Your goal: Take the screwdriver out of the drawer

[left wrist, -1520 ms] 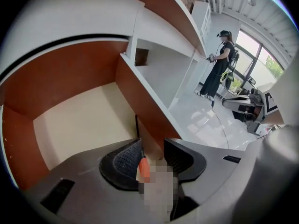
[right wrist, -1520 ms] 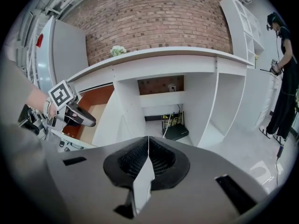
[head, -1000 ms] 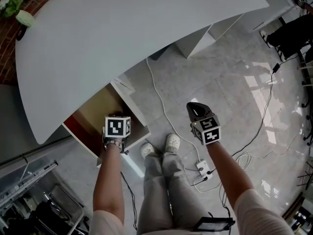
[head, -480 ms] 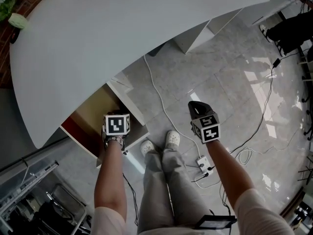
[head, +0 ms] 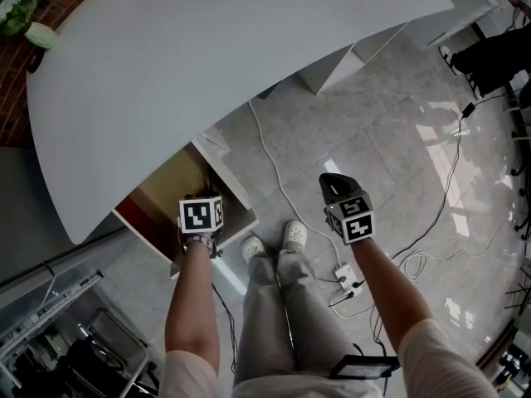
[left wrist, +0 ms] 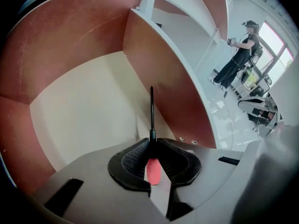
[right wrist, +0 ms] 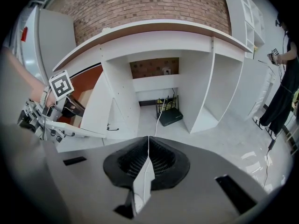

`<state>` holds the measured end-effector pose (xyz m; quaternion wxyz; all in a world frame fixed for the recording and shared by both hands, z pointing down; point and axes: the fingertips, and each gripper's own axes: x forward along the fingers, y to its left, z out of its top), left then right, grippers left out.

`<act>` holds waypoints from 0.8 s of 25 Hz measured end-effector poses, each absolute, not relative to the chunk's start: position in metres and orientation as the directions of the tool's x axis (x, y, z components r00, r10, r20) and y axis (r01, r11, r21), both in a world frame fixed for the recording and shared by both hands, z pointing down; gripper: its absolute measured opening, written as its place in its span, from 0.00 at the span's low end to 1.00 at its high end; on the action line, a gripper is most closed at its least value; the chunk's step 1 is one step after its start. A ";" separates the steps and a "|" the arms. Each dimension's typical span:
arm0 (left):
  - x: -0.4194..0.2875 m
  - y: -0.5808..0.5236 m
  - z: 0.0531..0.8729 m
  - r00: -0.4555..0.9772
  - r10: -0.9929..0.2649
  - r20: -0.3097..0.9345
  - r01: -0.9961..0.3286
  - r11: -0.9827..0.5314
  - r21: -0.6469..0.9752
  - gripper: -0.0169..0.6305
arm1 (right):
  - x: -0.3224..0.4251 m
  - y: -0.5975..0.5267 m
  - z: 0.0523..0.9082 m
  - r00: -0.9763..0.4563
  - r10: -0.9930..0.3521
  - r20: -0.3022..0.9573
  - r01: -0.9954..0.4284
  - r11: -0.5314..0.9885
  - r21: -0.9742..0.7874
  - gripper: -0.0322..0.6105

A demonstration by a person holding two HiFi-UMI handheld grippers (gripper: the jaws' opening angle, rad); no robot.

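Note:
The open drawer [head: 163,196] has red-brown walls [left wrist: 70,41] and a pale bottom. My left gripper [left wrist: 150,146] points steeply down into it, under its marker cube [head: 200,215]. Its jaws have just been closing and now press on the red handle of the screwdriver [left wrist: 153,169]. The screwdriver's thin black shaft [left wrist: 151,115] sticks out past the fingertips over the drawer bottom. My right gripper [head: 336,187] hangs over the floor to the right, shut [right wrist: 148,139] with nothing between its pads.
The white desk top [head: 207,48] overhangs the drawer's back. A white cable [head: 274,168] and a power strip [head: 344,282] lie on the tiled floor beside my feet [head: 274,243]. A black router [right wrist: 170,117] sits under the desk. Another person [left wrist: 238,55] stands far off.
The left gripper stays over the open drawer and the right one stays over the floor. Only the head view has shifted slightly.

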<state>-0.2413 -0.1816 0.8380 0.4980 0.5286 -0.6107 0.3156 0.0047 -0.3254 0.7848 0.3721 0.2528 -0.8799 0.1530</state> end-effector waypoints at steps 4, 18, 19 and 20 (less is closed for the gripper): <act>-0.240 -0.172 0.823 0.060 -0.321 0.945 -0.969 0.209 0.132 0.12 | 0.001 -0.319 0.764 -0.605 -0.334 0.723 -0.552 0.830 -0.078 0.08; -0.247 -0.159 0.737 0.078 -0.395 0.915 -0.947 0.259 0.192 0.12 | -0.005 -0.314 0.679 -0.604 -0.350 0.716 -0.559 0.827 -0.068 0.08; -0.246 -0.160 0.731 0.087 -0.410 0.908 -0.939 0.271 0.212 0.12 | -0.005 -0.314 0.674 -0.603 -0.349 0.718 -0.553 0.831 -0.061 0.08; -0.245 -0.160 0.725 0.094 -0.424 0.901 -0.931 0.284 0.231 0.12 | -0.006 -0.313 0.668 -0.605 -0.347 0.717 -0.547 0.835 -0.057 0.08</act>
